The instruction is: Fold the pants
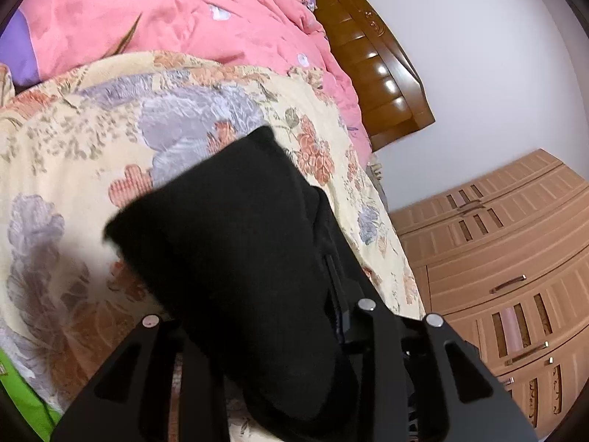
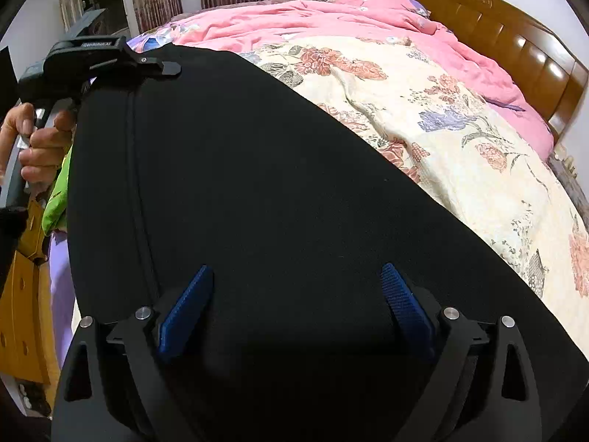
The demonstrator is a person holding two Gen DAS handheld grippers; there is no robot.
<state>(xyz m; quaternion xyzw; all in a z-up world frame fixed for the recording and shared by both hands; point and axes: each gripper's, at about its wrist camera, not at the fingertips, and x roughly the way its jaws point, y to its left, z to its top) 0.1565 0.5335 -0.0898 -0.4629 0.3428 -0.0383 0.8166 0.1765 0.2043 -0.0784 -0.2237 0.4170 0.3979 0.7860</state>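
Here the black pants [image 2: 257, 191] lie spread on the bed, over the floral quilt [image 2: 460, 140], and fill the centre and lower part of the right wrist view. The right tool [image 2: 294, 305] stands wide over the cloth, its blue pads [image 2: 187, 309] apart and holding nothing. The left tool [image 2: 162, 66], at the upper left of that view, seems closed on the far edge of the pants; in its own view a thick fold of black cloth [image 1: 239, 258] covers the fingers, so I cannot be fully sure. To fold well, the right tool should pinch the near edge firmly, then both should lift evenly so the layers stay aligned.
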